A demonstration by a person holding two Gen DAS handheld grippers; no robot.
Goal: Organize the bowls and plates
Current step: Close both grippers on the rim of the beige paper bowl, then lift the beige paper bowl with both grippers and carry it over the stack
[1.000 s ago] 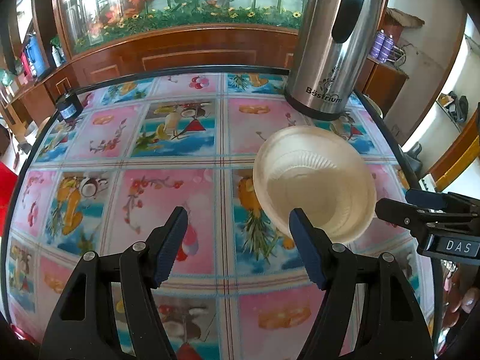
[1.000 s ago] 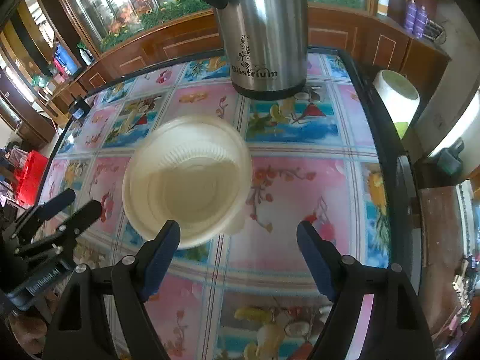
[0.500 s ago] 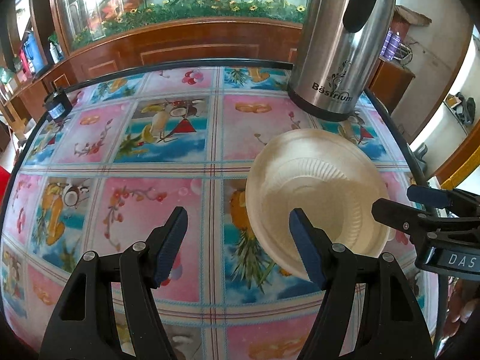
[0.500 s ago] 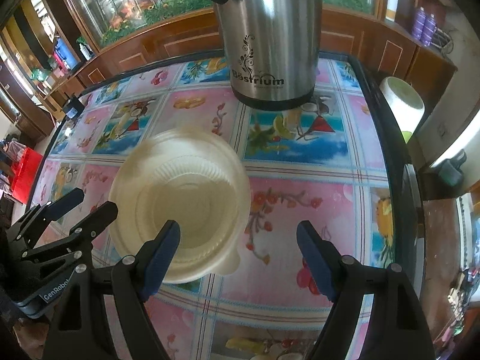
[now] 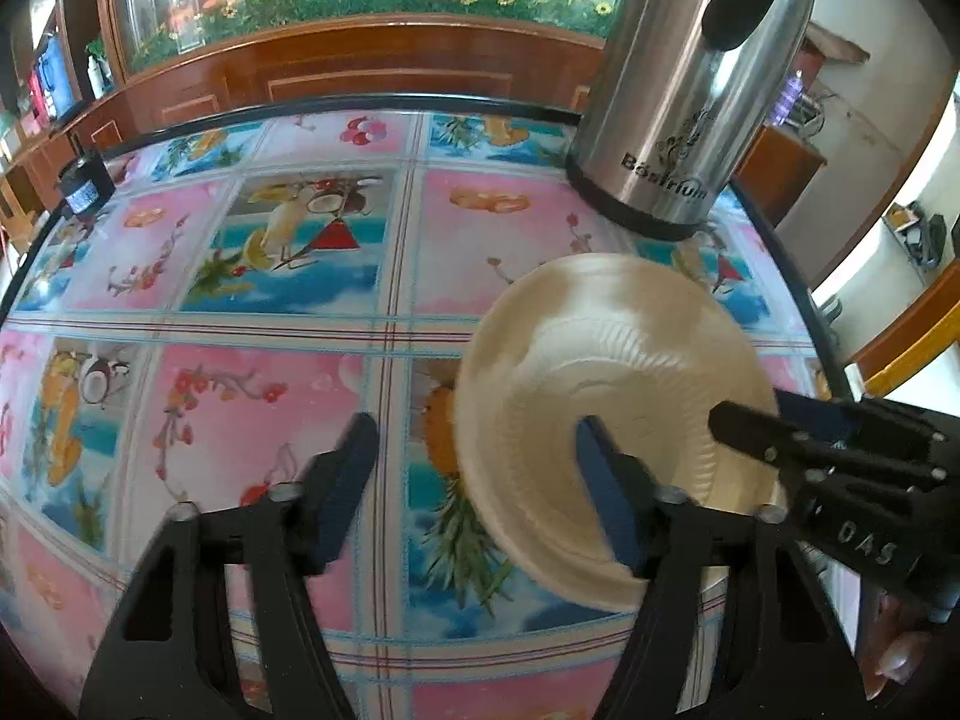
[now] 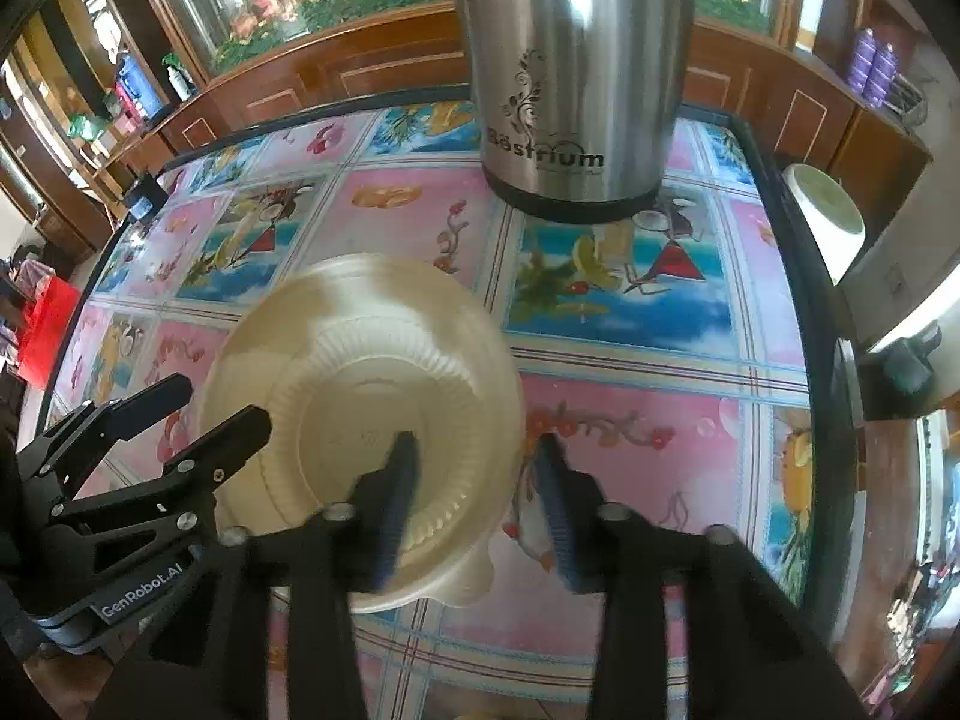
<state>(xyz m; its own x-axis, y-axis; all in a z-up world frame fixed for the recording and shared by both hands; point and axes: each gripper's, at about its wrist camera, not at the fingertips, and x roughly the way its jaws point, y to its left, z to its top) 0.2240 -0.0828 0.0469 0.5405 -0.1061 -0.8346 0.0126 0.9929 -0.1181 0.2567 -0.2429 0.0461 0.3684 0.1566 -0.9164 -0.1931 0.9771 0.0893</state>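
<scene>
A cream disposable bowl (image 5: 600,360) (image 6: 360,360) sits on the patterned tablecloth. My left gripper (image 5: 473,441) straddles its left rim, one finger inside the bowl and the other outside over the cloth. The jaws are closing but still stand wide, with neither pad on the rim. My right gripper (image 6: 474,450) straddles the right rim the same way. Its blurred jaws are closing, with a gap still on both sides of the wall. Each view shows the other gripper at the bowl's opposite side.
A tall steel thermos (image 5: 690,90) (image 6: 570,90) stands just behind the bowl. A small dark jar (image 5: 84,186) sits at the table's far left edge. The table's black rim (image 6: 804,312) runs close on the right, with a white bin (image 6: 822,210) beyond it.
Both grippers have come down and forward onto the bowl, so each now has a finger inside it. The right gripper's fingers have drawn much closer together; the left's look unchanged.
</scene>
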